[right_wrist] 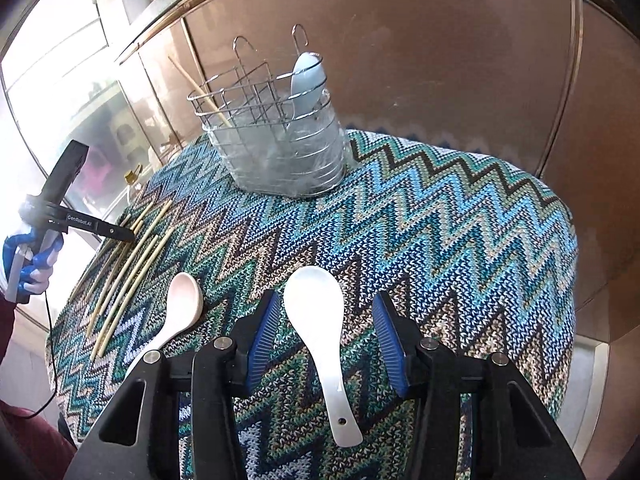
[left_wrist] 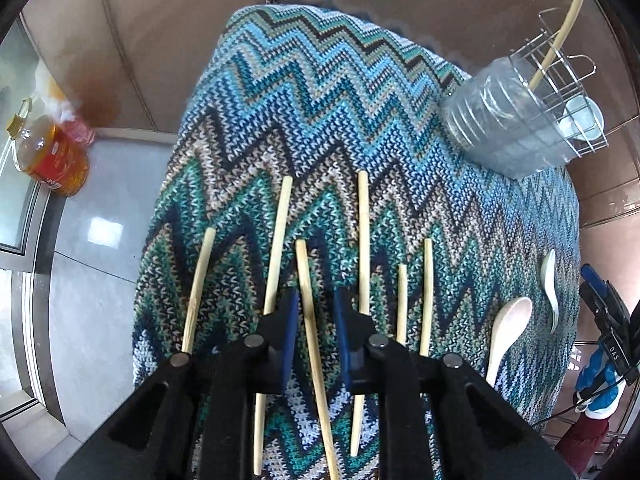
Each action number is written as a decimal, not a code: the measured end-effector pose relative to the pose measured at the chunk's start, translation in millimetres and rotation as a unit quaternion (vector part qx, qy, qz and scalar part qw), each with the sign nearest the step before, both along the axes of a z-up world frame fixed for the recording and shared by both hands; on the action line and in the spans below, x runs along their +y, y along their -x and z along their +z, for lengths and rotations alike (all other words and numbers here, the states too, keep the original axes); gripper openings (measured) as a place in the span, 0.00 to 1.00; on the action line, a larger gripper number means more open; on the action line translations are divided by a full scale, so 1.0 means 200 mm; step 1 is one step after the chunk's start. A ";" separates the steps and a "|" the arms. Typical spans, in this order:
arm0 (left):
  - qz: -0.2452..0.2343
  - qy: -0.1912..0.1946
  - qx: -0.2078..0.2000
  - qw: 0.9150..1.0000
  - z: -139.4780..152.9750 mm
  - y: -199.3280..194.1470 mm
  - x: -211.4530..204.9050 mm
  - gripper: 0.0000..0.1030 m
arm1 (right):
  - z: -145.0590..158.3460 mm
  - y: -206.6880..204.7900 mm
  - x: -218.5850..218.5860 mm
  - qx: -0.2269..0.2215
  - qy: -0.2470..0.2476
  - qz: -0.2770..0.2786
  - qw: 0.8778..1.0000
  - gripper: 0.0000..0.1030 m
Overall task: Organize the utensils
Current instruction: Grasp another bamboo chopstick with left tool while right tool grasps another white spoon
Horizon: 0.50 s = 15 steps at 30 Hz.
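Observation:
Several bamboo chopsticks [left_wrist: 280, 240] lie side by side on the zigzag knit cloth [left_wrist: 320, 120]. My left gripper [left_wrist: 316, 312] is open just above them, its fingers either side of one chopstick [left_wrist: 310, 320]. My right gripper [right_wrist: 324, 328] is open over a white ceramic spoon [right_wrist: 320, 320], which lies between its fingers. A pinkish spoon [right_wrist: 182, 304] lies to its left. A wire utensil holder [right_wrist: 276, 136] at the far edge holds one chopstick [right_wrist: 200, 92] and a pale blue spoon [right_wrist: 306, 80].
The cloth-covered table is small, with rounded edges that drop off on all sides. A brown wall stands close behind the holder. An oil bottle [left_wrist: 48, 156] stands on the floor at left. My left gripper also shows in the right wrist view [right_wrist: 120, 234].

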<state>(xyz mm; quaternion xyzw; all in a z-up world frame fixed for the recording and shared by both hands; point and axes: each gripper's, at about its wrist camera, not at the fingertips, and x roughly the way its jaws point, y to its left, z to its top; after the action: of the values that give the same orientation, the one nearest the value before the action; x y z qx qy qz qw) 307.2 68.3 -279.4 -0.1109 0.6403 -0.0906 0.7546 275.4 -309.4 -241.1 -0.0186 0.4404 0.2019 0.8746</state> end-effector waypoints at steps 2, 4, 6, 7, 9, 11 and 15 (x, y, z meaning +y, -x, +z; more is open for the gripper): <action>-0.004 -0.002 0.002 1.000 -0.01 0.00 -0.01 0.15 | -0.02 -0.04 0.00 0.016 -0.009 0.016 1.000 0.35; -0.006 -0.003 0.005 1.000 -0.03 -0.01 -0.02 0.14 | -0.04 -0.09 0.00 0.035 -0.015 0.029 0.999 0.29; -0.005 -0.004 0.007 1.000 -0.04 -0.03 -0.03 0.13 | -0.07 -0.14 -0.01 0.052 -0.021 0.041 0.998 0.28; -0.006 -0.005 0.008 1.000 -0.04 -0.03 -0.03 0.12 | -0.09 -0.18 -0.01 0.066 -0.023 0.052 0.996 0.27; -0.009 -0.007 0.008 1.000 -0.04 -0.03 -0.03 0.12 | -0.12 -0.23 0.01 0.084 -0.019 0.072 0.994 0.27; -0.013 -0.010 0.008 1.000 -0.04 -0.04 -0.03 0.12 | -0.15 -0.27 0.02 0.098 -0.009 0.089 0.991 0.27; -0.016 -0.013 0.009 1.000 -0.05 -0.04 -0.05 0.12 | -0.20 -0.36 0.05 0.121 0.006 0.111 0.986 0.27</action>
<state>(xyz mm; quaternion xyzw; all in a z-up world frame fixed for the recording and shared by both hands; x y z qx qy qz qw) 315.5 59.2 -288.6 -0.0915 0.6497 -0.0932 0.7489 347.2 -300.3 -281.0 -0.0478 0.5397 0.2960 0.7866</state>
